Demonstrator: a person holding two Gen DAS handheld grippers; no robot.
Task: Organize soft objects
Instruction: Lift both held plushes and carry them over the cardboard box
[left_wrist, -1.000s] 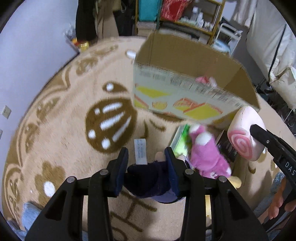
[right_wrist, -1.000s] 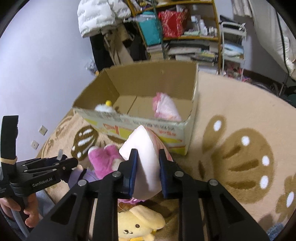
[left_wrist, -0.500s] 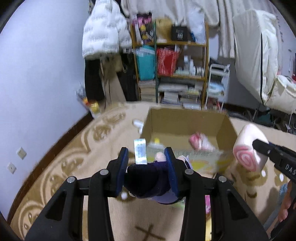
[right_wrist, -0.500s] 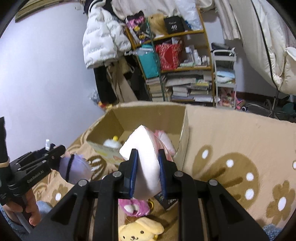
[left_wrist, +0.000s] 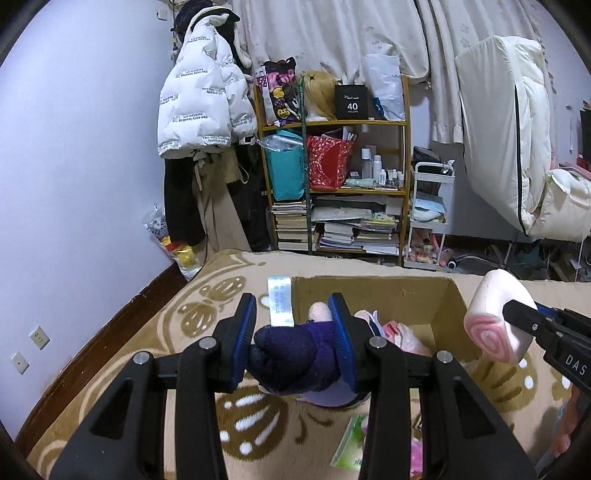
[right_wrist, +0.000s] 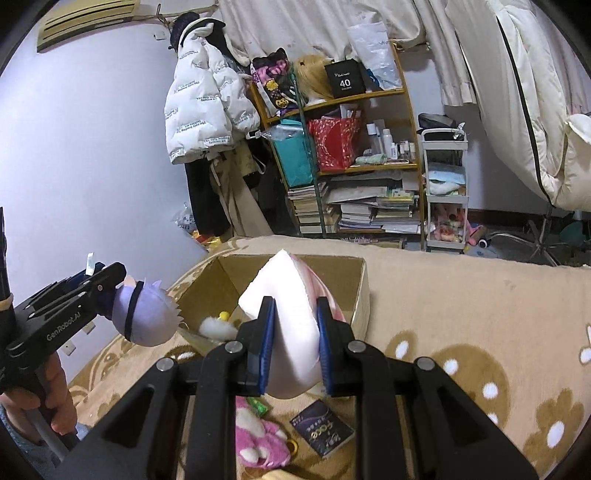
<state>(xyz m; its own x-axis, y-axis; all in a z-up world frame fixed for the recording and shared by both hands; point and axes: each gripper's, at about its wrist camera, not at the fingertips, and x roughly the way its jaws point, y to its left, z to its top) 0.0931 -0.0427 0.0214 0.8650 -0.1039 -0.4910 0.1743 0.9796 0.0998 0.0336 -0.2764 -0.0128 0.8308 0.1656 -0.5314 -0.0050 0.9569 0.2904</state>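
My left gripper is shut on a purple plush doll with a lilac head, held in the air before the open cardboard box. My right gripper is shut on a pink-and-white roll-cake plush, also raised near the box; it shows at the right in the left wrist view. Inside the box lie a pink plush and a white-and-yellow plush.
On the patterned beige rug near me lie a pink plush, a dark booklet and a green packet. A cluttered shelf, hanging coats and a white cart stand behind the box.
Both grippers have lifted with their plush toys, and the views have tilted up from the rug to the room. Both have stayed shut.
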